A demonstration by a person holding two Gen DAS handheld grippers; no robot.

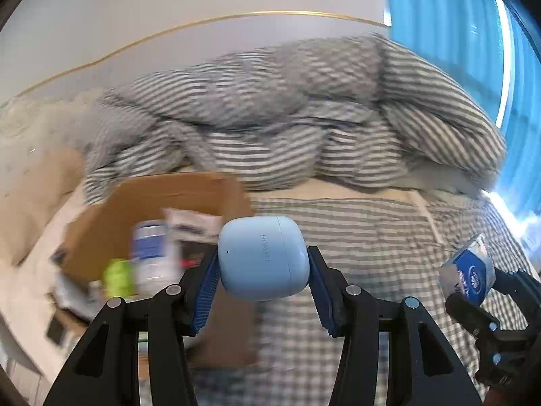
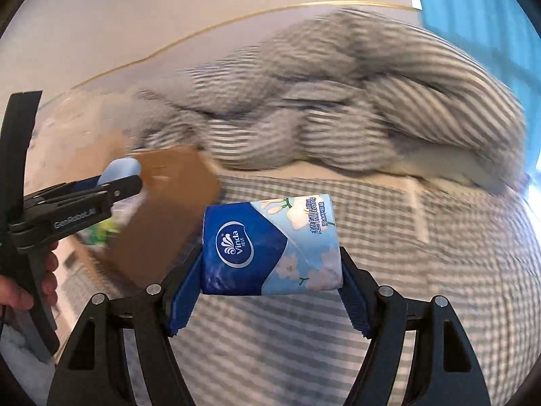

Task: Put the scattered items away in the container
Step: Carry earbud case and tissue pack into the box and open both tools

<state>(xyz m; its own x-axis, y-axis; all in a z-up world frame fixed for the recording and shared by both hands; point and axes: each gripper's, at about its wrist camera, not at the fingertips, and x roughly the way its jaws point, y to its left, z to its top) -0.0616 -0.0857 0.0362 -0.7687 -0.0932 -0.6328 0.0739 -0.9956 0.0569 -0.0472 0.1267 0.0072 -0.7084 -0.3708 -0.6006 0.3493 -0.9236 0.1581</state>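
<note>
Above the checked bed sheet (image 1: 355,237), my left gripper (image 1: 263,264) pinches a pale blue, rounded plastic earbud case (image 1: 263,257) by its two sides, and my right gripper (image 2: 270,260) clamps a soft pack of tissues in blue and white floral wrap (image 2: 270,247) across its ends, the pack lying sideways between the pads. Both are clear of the bed.

Just beyond and to my left sits the open brown cardboard box (image 1: 175,196), the container, already holding a white bottle with a blue label (image 1: 152,250), something lime green (image 1: 118,277) and some printed packets too blurred to name. The earbud case is nearest its open mouth; the tissue pack trails well to the right.

To finish this carry well, I judge I should bring each load fully over the opening before spreading a gripper, lower the smooth case rather than drop it onto the bottle, and let my left go first so the two grippers do not crowd one another.

Behind the box, a rumpled grey-and-white striped duvet (image 1: 287,118) lies heaped against a pale wall (image 1: 169,6), with a blue curtain (image 1: 456,27) at right.
</note>
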